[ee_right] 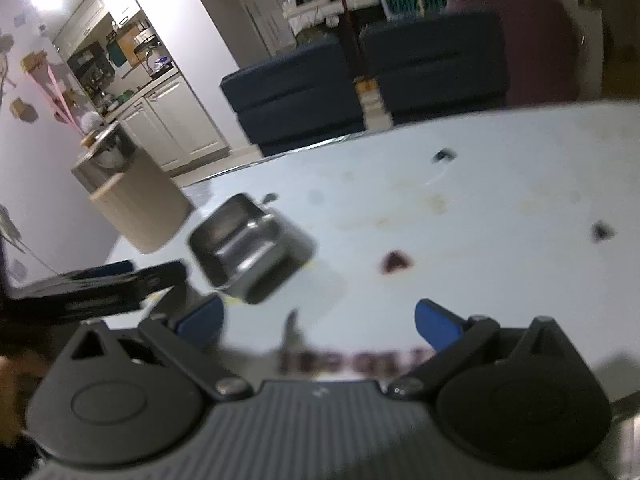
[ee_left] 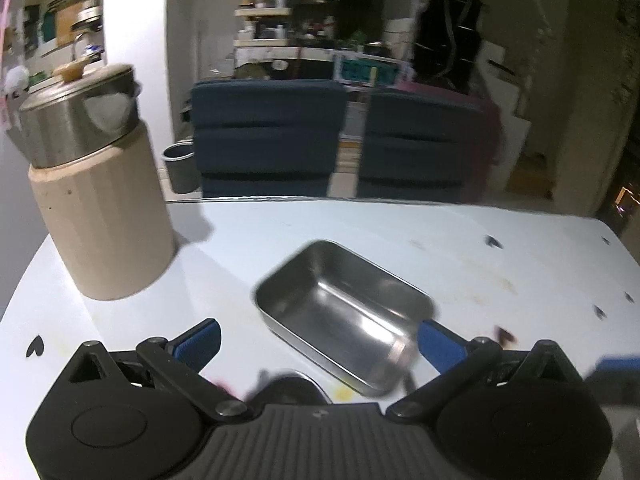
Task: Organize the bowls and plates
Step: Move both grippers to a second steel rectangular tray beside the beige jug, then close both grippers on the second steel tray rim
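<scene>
Clearly no brand is readable; dark print on the white table (ee_right: 500, 184) near the right gripper (ee_right: 318, 320) is too blurred to read; the shiny rectangular steel tray (ee_left: 344, 304) with rounded corners lies empty on this table, beside a ribbed beige cylinder (ee_left: 106, 224) carrying a lidded steel pot (ee_left: 76, 116); the left gripper (ee_left: 318, 344) has blue-padded jaws spread, its right pad near the tray's corner; the right gripper's jaws are spread too, holding nothing.
</scene>
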The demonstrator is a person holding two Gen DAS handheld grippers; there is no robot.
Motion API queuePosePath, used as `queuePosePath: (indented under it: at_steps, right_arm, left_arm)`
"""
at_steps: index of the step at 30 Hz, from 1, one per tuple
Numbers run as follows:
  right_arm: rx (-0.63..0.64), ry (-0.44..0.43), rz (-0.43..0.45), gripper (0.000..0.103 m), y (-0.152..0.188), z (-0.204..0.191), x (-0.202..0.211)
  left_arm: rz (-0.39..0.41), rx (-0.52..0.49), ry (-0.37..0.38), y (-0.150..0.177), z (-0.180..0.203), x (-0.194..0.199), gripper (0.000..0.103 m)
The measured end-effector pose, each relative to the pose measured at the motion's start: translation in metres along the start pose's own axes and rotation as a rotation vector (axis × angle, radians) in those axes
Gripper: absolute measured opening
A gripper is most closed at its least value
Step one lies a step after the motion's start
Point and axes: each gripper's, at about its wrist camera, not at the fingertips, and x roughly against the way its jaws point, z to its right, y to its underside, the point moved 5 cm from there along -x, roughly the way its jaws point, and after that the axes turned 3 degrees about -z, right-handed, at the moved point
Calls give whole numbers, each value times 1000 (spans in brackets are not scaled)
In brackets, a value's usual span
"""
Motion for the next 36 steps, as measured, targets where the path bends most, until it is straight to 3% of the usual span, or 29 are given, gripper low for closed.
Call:
queuePosePath:
  at_steps: [8, 14, 21, 31, 36]
  right_arm:
    - [-132, -6, -93, 102, -10, -19, -47]
    - [-292, -46, -125, 89, -9, -25, -81]
    - [-273, -32, -167, 68, -3, -46, -112]
    - [-247, 46, -97, 53, -10, -27, -103]
    - [-228, 56, -72, 46, -12, -18, -99]
  left_arm:
    - [-6, -37, -62, -14, -25, -47, 103]
    - [2, -8, -79, -18, -45, -60, 103]
    - [-5, 26, -80, -14, -57, -65, 103]
    - [-19, -28, -79, -7, -53, -60, 103]
    - [-46, -31, -45, 0, -52, -55, 94]
